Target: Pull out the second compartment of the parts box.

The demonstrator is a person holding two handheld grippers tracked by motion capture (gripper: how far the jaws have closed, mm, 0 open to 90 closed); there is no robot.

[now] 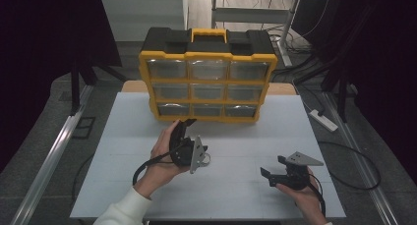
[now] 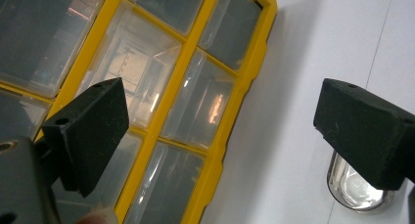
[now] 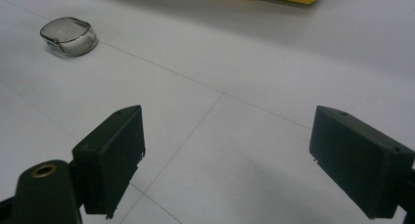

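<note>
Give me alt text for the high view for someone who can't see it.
A person's two hands each hold black tongs, both open and empty, above a white table: the left tongs near the base of a yellow and black drawer organizer with nine clear drawers, the right tongs lower right. The organizer stands upright at the table's far edge.

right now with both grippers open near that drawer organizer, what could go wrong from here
1. The organizer stands upright on the table. The left gripper, open and close to its bottom drawers, might push or tip it if it pulls a drawer unsteadied.
2. A small clear plastic piece lies loose on the table beside the left gripper's jaws; a sweep could knock it away.
3. The right gripper is open and well back from the organizer, so it is not bracing anything.
</note>
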